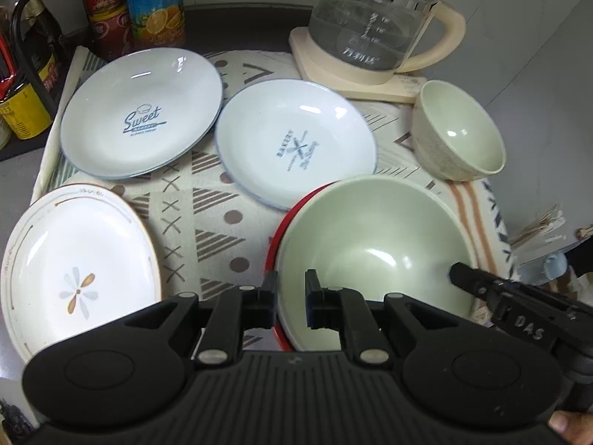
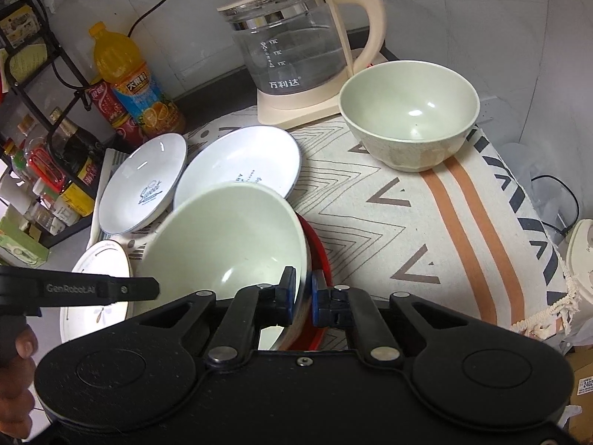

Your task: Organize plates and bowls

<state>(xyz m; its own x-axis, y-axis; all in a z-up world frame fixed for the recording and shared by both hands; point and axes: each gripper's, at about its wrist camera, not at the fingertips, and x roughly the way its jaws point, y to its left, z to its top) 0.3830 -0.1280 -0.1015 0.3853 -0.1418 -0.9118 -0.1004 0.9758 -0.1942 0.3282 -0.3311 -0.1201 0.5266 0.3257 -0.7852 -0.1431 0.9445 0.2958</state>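
Your left gripper (image 1: 291,298) is clamped on the near-left rim of the large green bowl (image 1: 370,237), one finger outside the wall and the other inside it. Your right gripper (image 2: 304,296) pinches the same bowl's rim on the opposite side, its blue pads (image 2: 288,298) pressed against the wall from both faces, so the bowl is held between your two tools. The bowl is tilted and sits in a red dish (image 2: 320,259), whose rim shows around its edge. All of this lies on a patterned cloth (image 1: 207,230). To the left of the bowl rests a flower plate (image 1: 74,259); behind it are a "Sweet" plate (image 1: 142,115) and a "Bakery" plate (image 1: 296,141), side by side and nearly touching, the bowl's far rim overlapping the "Bakery" plate in view. A small green bowl (image 2: 409,115) stands upright and apart at the cloth's far right, just in front of a glass kettle (image 2: 292,48) on its cream base. Two drink bottles (image 1: 153,3) stand at the back left.
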